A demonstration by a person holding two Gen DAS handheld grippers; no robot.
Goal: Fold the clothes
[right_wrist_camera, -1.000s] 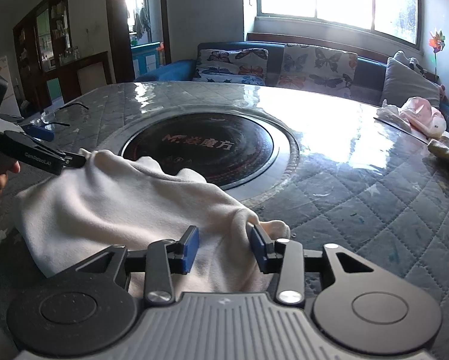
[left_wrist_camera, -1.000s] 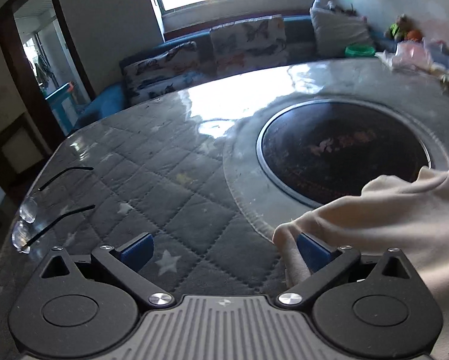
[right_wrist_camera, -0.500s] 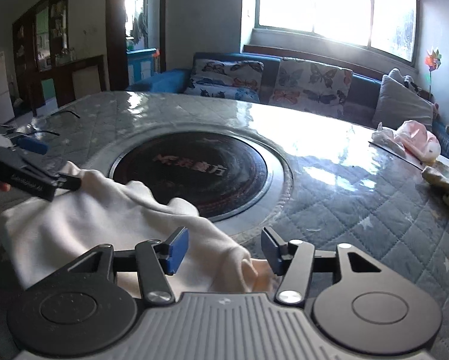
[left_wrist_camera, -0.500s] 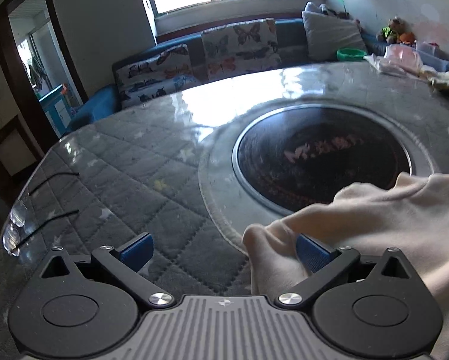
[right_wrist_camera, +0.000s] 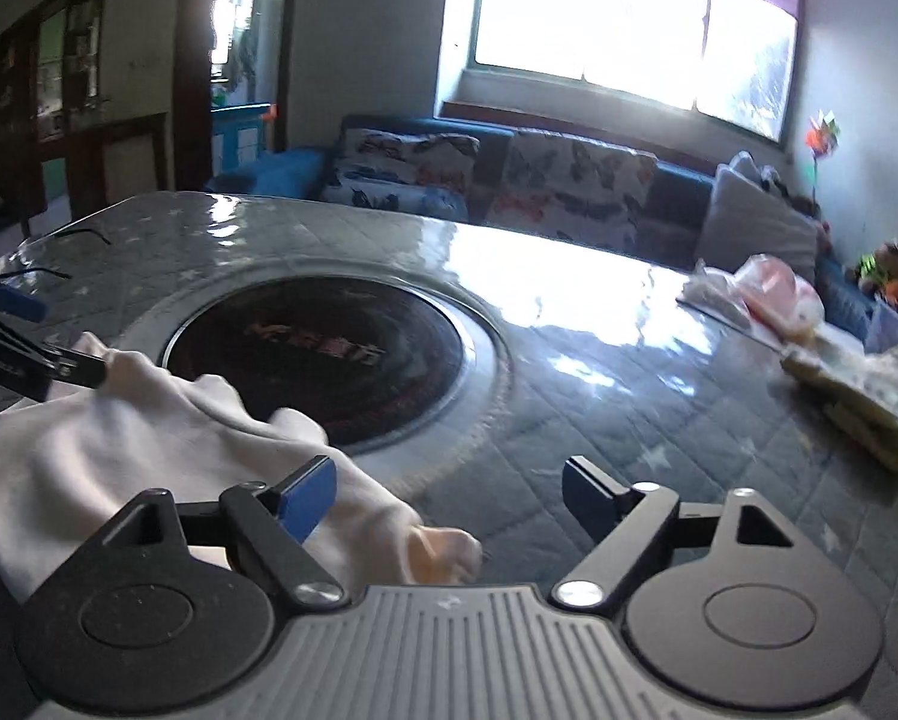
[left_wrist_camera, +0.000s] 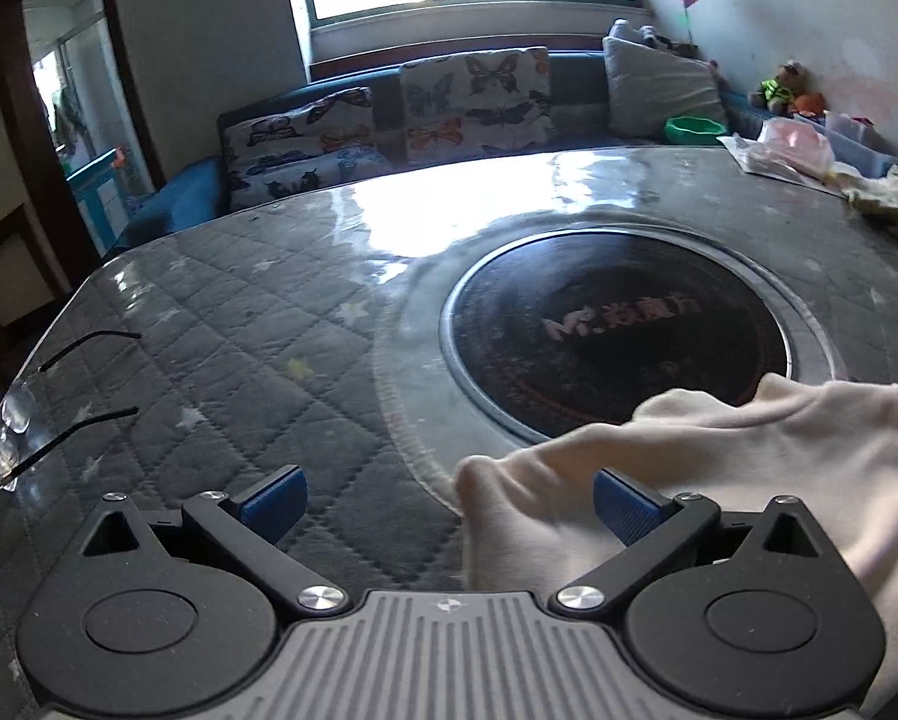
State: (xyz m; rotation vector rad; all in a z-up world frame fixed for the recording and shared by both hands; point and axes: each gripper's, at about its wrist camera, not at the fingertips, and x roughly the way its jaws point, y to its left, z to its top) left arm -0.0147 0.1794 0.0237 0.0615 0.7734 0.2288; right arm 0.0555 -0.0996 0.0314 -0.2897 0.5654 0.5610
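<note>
Jaws of the right gripper point(right_wrist_camera: 449, 495) opening now, wider than a second ago, when both blue pads pinched the near corner of the cream-white soft knit garment point(right_wrist_camera: 149, 438). Corner no longer clamped: lies limp on the table just behind the left-hand pad, a small peach-toned tip showing below, nothing pressing it from the other side. Reads as a release, one fold likely laid down and the right hand free for a new hold.

Left gripper point(left_wrist_camera: 446, 498) spread wide as before, one pad over the bare quilt, the other resting against the cloth edge; no pinch there either. In the right wrist view, one black finger of that tool touching the far-left corner of the garment.

Garment lying on the grey quilted, star-printed table cover under a glossy clear sheet point(left_wrist_camera: 221, 324), at the near edge, overlapping the rim of the round black inset hotplate point(left_wrist_camera: 616, 330). Long axis running side to side between the two tools, parallel to the near table edge. Collar or hem end not certain.

Folded spectacles with thin black arms point(left_wrist_camera: 41, 414) well apart at the left rim.
</note>
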